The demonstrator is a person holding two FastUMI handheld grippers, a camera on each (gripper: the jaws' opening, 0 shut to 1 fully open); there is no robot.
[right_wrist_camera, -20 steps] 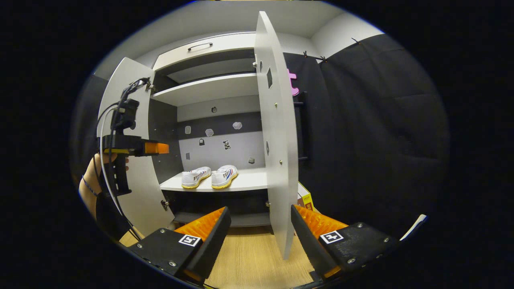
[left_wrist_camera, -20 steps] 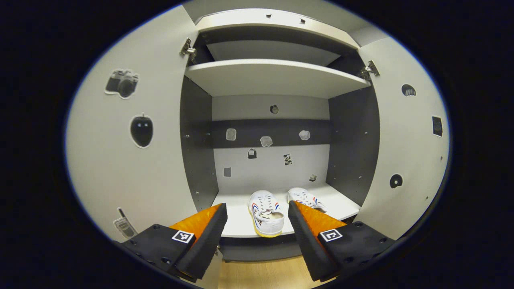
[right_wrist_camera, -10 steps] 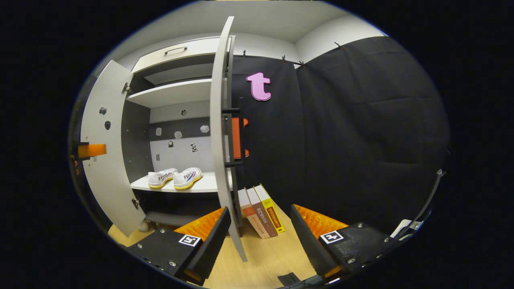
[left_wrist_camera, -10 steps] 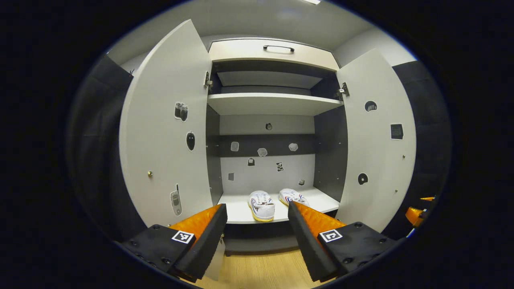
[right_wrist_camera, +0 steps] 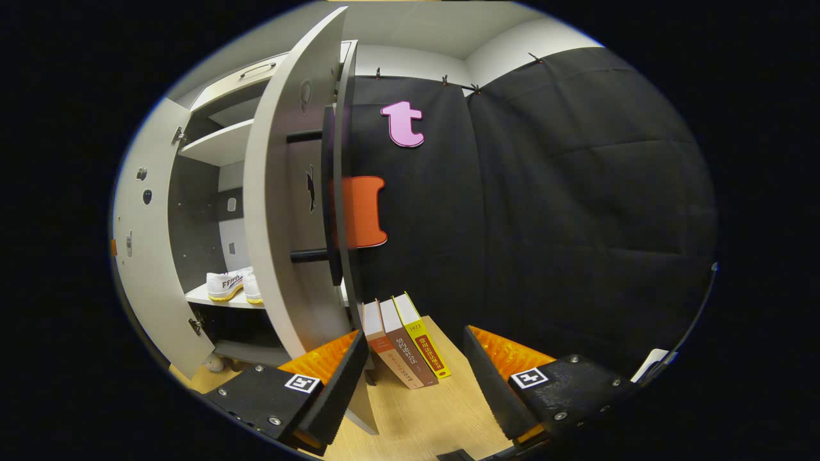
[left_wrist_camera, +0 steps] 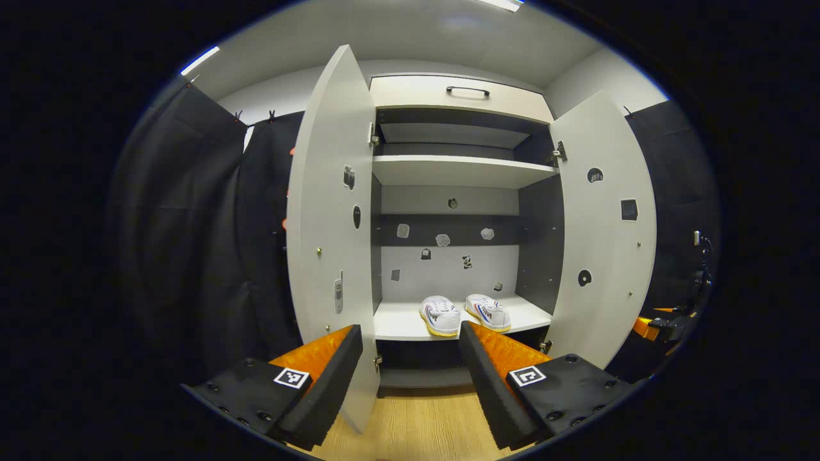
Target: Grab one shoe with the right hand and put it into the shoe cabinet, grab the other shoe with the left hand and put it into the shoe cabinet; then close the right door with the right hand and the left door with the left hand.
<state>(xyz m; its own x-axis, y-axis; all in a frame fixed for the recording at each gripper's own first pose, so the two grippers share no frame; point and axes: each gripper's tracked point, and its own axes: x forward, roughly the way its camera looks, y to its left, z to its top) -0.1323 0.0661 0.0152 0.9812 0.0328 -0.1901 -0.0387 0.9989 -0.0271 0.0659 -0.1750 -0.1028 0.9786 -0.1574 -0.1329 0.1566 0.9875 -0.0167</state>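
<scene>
- Doors first, from the left gripper view: I count two, both swung open. The left door (left_wrist_camera: 330, 237) is nearly edge-on to me, and the right door (left_wrist_camera: 605, 230) faces me more squarely.
- Between them I see the shoe cabinet (left_wrist_camera: 458, 173) with one drawer front along the top, carrying one dark handle (left_wrist_camera: 467, 91).
- Below that I count two shelves: an upper shelf (left_wrist_camera: 458, 169) with nothing visible on it, and a lower shelf (left_wrist_camera: 403, 320).
- Two white shoes sit side by side on the lower shelf, toes pointing inward: the left shoe (left_wrist_camera: 440, 315) and the right shoe (left_wrist_camera: 488, 312), just beside each other.
- My left tongs (left_wrist_camera: 410, 374) are released, fingers spread wide with nothing between them, hanging in front of the cabinet above the wooden floor (left_wrist_camera: 416, 426).
- At the far right edge of this view I catch part of the other gripper, beyond the right door.
- In the right gripper view, the left door (right_wrist_camera: 150, 256) stands at the far left and the right door (right_wrist_camera: 288, 211) is close in front of me, showing its outer face.
- One shoe (right_wrist_camera: 225, 285) shows clearly in the gap, with a sliver of a second behind the door edge.
- Three books (right_wrist_camera: 400, 339) lean on the floor against the black cloth.
- My right tongs (right_wrist_camera: 413, 378) are released, gripping nothing.
</scene>
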